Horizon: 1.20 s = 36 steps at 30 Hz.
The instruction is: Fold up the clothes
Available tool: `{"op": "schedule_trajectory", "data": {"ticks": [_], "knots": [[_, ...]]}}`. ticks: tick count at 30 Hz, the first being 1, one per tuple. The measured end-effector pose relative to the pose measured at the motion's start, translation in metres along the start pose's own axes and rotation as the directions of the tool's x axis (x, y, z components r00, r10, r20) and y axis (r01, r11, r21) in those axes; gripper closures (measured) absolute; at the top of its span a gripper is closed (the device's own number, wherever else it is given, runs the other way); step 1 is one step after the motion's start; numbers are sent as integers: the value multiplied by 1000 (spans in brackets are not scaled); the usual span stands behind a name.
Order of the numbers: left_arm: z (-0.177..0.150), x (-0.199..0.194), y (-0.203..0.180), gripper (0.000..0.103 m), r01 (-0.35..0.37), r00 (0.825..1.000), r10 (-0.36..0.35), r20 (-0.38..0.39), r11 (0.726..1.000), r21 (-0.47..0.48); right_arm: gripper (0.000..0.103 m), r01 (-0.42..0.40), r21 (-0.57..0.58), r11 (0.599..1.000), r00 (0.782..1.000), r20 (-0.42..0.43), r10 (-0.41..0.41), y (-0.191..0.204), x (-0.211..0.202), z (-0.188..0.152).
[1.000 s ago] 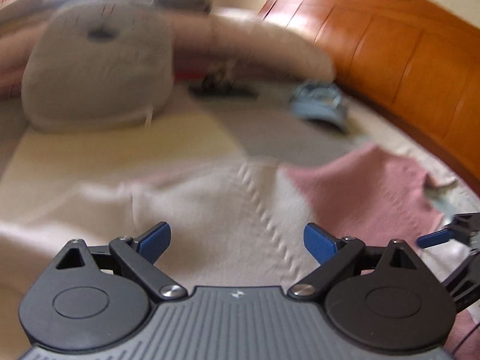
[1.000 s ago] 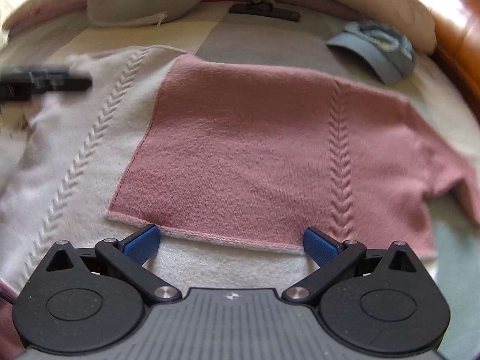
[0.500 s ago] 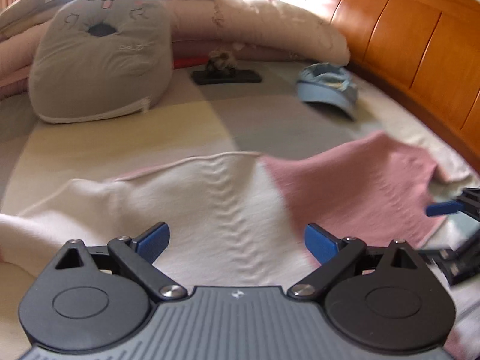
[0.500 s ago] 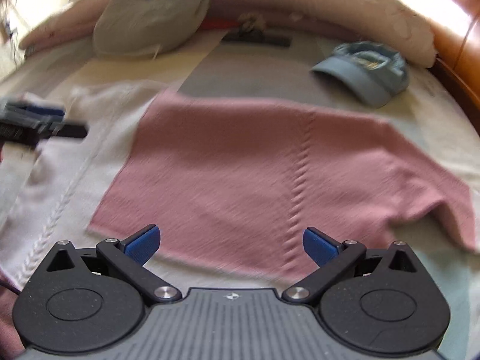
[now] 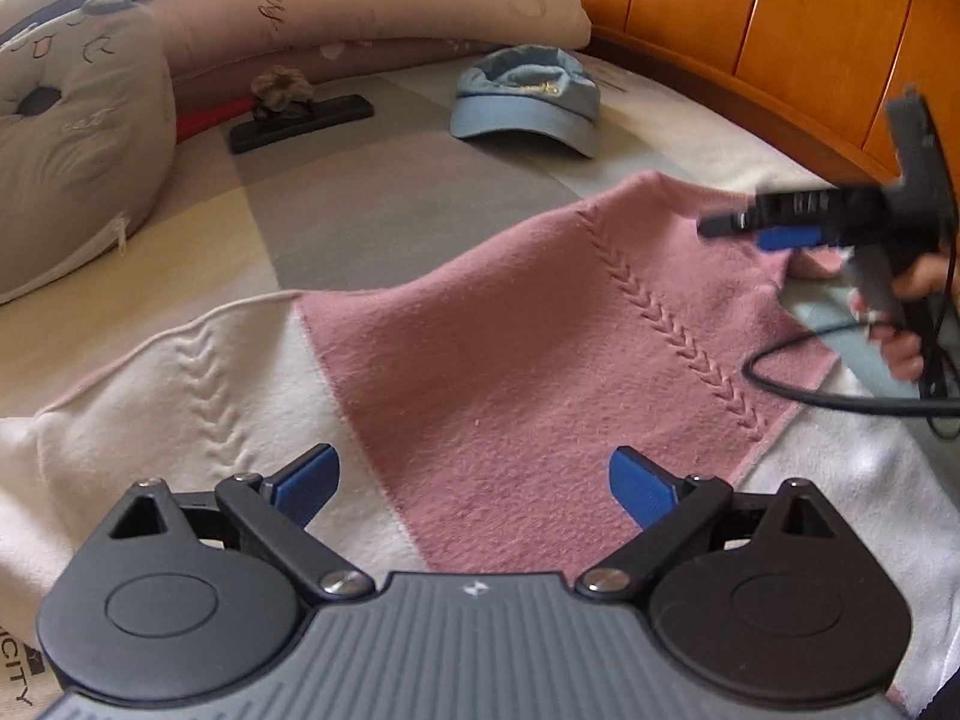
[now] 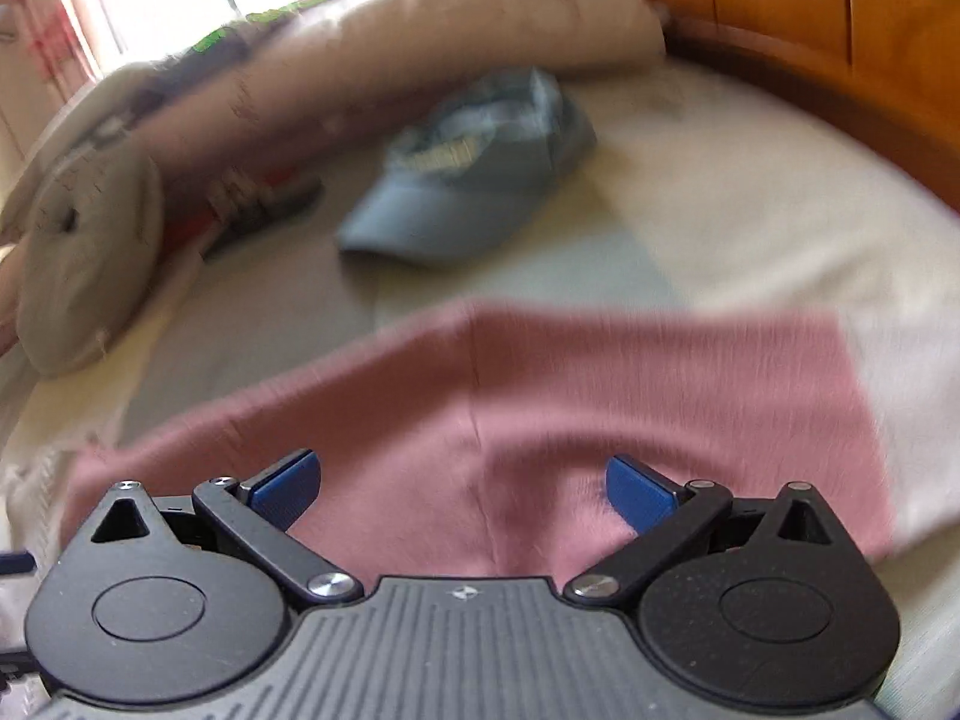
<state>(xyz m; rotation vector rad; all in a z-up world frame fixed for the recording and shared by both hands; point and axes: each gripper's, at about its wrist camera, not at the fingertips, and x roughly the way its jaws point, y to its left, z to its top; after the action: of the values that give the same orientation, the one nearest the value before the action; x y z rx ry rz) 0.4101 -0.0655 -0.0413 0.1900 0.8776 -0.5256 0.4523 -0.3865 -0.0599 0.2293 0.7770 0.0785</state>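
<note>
Now both grippers hover over a pink-and-white sweater spread flat on the bed.

Left gripper and right gripper each have their jaws wide apart, gripping nothing. Beyond the sweater a blue cap lies apart from it, with a grey cushion, a long beige pillow and a dark flat object behind. Along the right runs a wooden headboard. A black cable crosses the sweater's right edge.

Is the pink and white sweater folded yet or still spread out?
Spread out. The pink and white knitted sweater lies flat on the bed in a single layer; both claws are open, gripping nothing.
</note>
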Motion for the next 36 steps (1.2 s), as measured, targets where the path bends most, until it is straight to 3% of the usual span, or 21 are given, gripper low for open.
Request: {"op": "schedule_trajectory", "data": {"ticks": [5,8,13,18,20,27,32,34,36], "knots": [[-2,8,1,7,-13,999,13,-38,1000,-12,0,66,-129,989,997,-27,-70,-3,-11,-28],[-1,8,2,7,-20,999,19,-31,1000,-8,0,67,-62,996,998,-14,-68,-19,-30,-18],[1,10,0,7,-20,999,20,-27,1000,5,0,167,180,969,985,16,-173,-81,-49,-11],[1,15,-1,7,-21,999,22,-45,1000,10,0,259,414,873,959,-6,-282,-154,-54,-15],[1,17,-2,7,-24,998,24,-51,1000,11,0,208,474,856,961,65,-270,-174,-59,-17],[1,21,-5,7,-37,997,38,-64,999,17,0,128,561,818,951,166,-262,-221,-58,-7],[0,22,-5,7,-44,997,45,-68,999,16,1,-50,647,761,942,284,-180,-259,-70,-17],[-1,23,-4,7,-47,996,48,-72,999,12,11,-75,657,750,935,308,-176,-267,-70,-19],[-1,24,-4,6,-49,996,50,-74,999,9,36,-64,667,742,935,300,-188,-275,-71,-19]]}}
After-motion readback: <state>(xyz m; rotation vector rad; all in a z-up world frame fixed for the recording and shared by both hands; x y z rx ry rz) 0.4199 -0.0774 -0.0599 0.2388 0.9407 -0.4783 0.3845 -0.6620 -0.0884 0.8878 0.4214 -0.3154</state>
